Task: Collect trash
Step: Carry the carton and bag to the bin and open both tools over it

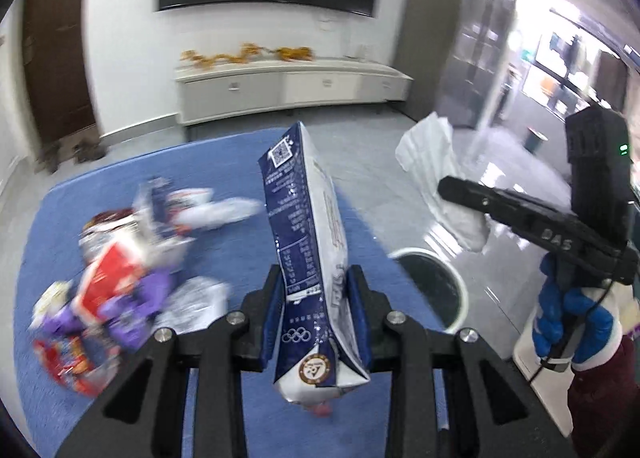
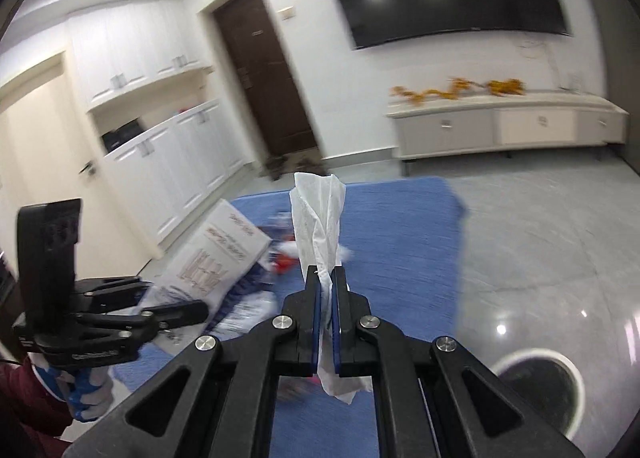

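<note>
Closest in, the left gripper (image 1: 316, 290) is clamped partway closed on a blue-and-white carton (image 1: 304, 242), long axis running up and away from the fingers. The right gripper (image 2: 326, 298) is pinched nearly shut on a white tissue (image 2: 318, 214), standing upright above the pads (tail dangling below). The bin (image 2: 538, 390) sits below and right of the right gripper's fingers, so that hand looks nearer.

A blue-and-white milk carton (image 1: 308, 258) stands upright, lifted off the floor, its lower half pinched between black fingers, printed text and a code square on its narrow side. A crumpled white tissue (image 2: 320, 226) is likewise clamped and raised, hanging limp below the grip. More trash, a blurred heap of red, purple and white wrappers (image 1: 116, 282), lies on the blue mat's left part. A white-rimmed round bin (image 1: 436, 282) sits on the grey floor just right of the mat.
</note>
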A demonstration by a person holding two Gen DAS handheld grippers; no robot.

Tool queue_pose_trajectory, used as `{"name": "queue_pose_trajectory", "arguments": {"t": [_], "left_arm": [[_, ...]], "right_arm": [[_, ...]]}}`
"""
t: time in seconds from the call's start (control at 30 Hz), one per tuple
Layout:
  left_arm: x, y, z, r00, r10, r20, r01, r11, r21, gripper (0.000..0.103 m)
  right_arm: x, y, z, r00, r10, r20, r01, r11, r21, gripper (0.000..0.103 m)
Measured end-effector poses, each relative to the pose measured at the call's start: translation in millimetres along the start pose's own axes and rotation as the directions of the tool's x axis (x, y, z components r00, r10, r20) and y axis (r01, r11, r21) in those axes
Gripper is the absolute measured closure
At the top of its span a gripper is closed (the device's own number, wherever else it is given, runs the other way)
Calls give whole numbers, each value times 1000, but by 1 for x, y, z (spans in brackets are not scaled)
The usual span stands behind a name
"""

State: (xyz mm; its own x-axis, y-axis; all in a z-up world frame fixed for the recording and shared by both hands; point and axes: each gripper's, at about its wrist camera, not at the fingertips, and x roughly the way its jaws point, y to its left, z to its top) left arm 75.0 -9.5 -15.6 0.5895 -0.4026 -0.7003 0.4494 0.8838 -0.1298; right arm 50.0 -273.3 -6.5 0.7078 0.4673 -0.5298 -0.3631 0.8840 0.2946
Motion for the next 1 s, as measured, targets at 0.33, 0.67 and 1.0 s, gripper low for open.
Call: {"name": "queue_pose_trajectory", "arguments": {"t": [0.33,0.67,1.0], "left_arm": [[127,-128,34,965,-183,-189,207,972,114,72],[251,-171,44,910,-261,-323,275,961,-1,65],[219,-173,47,942,-236,-237,255,965,53,48]], "right_arm": [[-41,-170,-87,939,-320,-126,343,889,302,95],[0,-267,-138,897,-344,-278,439,768,467,88],[7,-288,-145,875,-373,-309,482,726,491,56]]}}
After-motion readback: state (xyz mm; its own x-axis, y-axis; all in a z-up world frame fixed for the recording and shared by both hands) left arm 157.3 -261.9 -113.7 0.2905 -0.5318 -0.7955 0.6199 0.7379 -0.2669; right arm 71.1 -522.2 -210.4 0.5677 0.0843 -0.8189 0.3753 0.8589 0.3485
